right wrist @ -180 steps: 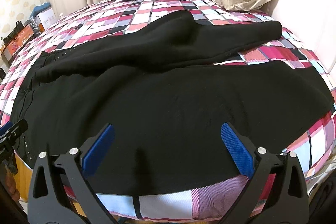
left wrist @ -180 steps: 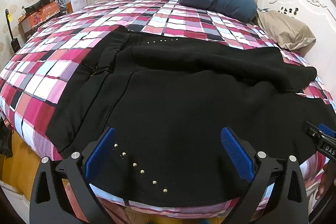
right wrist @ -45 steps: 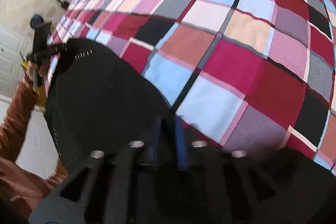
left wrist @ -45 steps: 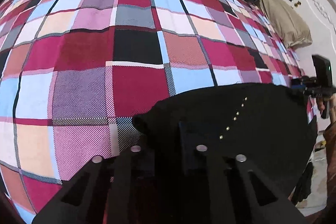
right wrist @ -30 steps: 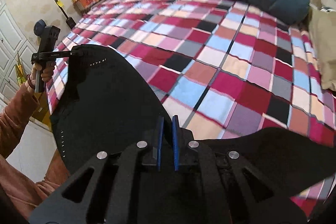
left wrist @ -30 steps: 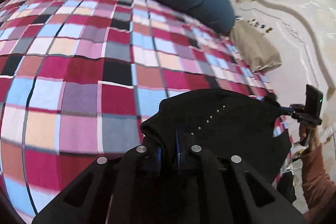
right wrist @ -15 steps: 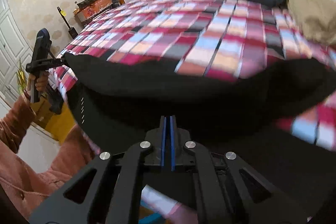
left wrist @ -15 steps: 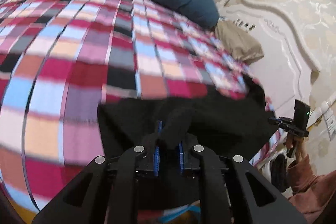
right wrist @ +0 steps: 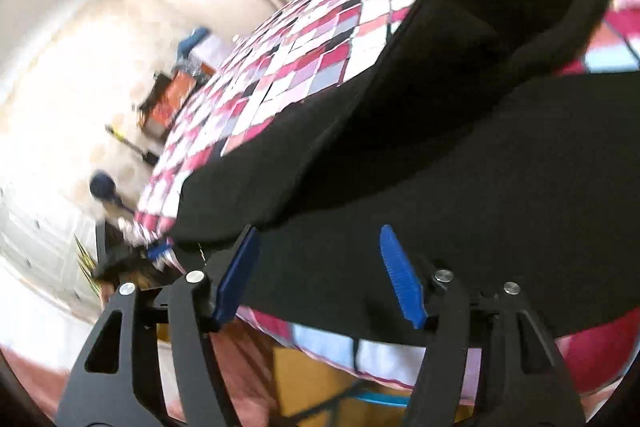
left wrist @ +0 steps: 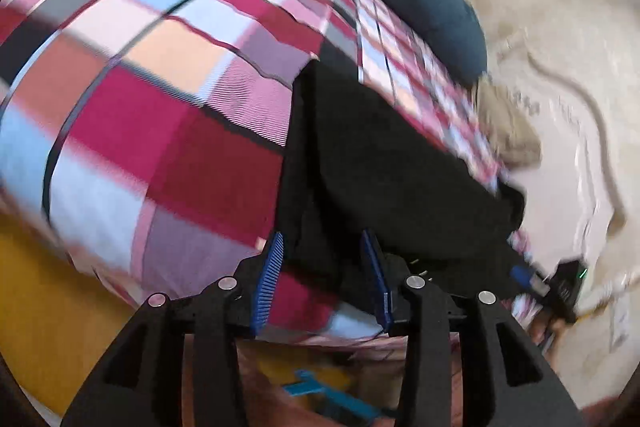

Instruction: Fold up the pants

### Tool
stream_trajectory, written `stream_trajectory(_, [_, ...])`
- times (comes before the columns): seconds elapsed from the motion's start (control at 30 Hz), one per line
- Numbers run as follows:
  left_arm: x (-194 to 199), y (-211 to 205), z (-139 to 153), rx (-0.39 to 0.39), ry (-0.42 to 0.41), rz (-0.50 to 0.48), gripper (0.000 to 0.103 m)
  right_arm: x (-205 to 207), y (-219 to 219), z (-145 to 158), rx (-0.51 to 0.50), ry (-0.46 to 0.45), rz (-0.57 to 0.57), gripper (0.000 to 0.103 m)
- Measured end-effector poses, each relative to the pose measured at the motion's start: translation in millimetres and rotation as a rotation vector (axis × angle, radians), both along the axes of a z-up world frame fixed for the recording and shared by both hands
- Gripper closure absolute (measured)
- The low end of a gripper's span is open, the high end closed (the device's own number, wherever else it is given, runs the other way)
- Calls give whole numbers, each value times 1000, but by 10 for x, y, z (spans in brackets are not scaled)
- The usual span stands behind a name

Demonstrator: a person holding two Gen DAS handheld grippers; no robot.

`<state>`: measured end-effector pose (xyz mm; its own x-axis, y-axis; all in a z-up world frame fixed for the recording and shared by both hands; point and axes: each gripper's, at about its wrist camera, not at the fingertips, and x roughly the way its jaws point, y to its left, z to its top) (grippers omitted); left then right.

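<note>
Black fleece pants (right wrist: pixel 460 155) are lying along the near edge of the bed, on the pink, red and blue plaid bedspread (left wrist: pixel 132 99), one layer folded over the other. Left gripper (left wrist: pixel 322 277) has its jaws opening, blue pads either side of the cloth edge, not pinching it. Right gripper (right wrist: pixel 320 271) is opening too, pads apart over the black fabric. Everything's pretty blurry.

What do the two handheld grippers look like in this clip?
Both match: the left gripper and the right gripper have black skeletal frames with cut-out openings, silver round screws at the joints, and ribbed blue pads on the inner faces of the fingers. No cables show.
</note>
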<state>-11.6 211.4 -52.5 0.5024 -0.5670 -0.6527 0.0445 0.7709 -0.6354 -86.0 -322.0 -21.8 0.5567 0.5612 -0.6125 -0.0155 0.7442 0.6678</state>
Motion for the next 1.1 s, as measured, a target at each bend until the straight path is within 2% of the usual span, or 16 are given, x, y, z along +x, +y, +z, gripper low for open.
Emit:
stream_trajectory(0.07, [-104, -82, 41, -69, -8, 55, 62, 69, 43, -84, 42, 31, -29, 38])
stream_trajectory(0.17, [-140, -270, 14, -126, 10, 110, 62, 172, 107, -224, 122, 76, -73, 38])
stream_trajectory(0.27, [-125, -457, -71, -118, 42, 148, 62, 237, 186, -295, 181, 97, -110, 38])
stream_trajectory(0.37, [-72, -537, -184, -142, 93, 198, 62, 251, 247, -363, 221, 120, -155, 38])
stream_trajectory(0.5, [-15, -550, -182, -111, 84, 257, 62, 342, 273, -452, 267, 131, -201, 38])
stream_trajectory(0.57, [24, -538, -156, -86, 72, 285, 62, 390, 294, -453, 274, 126, -210, 38])
stream_trajectory(0.73, [77, -504, -219, -127, 103, 345, 62, 522, 374, -436, 274, 124, -229, 38])
stream_trajectory(0.83, [86, -534, -206, -99, 103, 349, 62, 560, 411, -453, 257, 135, -256, 38])
stream_trajectory(0.87, [74, -541, -193, -91, 104, 352, 62, 578, 409, -459, 246, 138, -269, 46])
stream_trajectory(0.9, [75, -548, -177, -80, 106, 357, 63, 629, 423, -469, 223, 142, -285, 66])
stream_trajectory(0.97, [84, -560, -150, -48, 108, 371, 71, 595, 390, -494, 207, 148, -280, 94])
stream_trajectory(1.0, [83, -564, -140, -31, 108, 379, 81, 610, 394, -512, 212, 148, -275, 94])
stream_trajectory(1.03, [84, -552, -123, -15, 106, 389, 85, 605, 370, -522, 211, 148, -278, 95])
stream_trajectory(1.1, [80, -515, -100, -27, 97, 400, 88, 552, 384, -470, 212, 123, -281, 95])
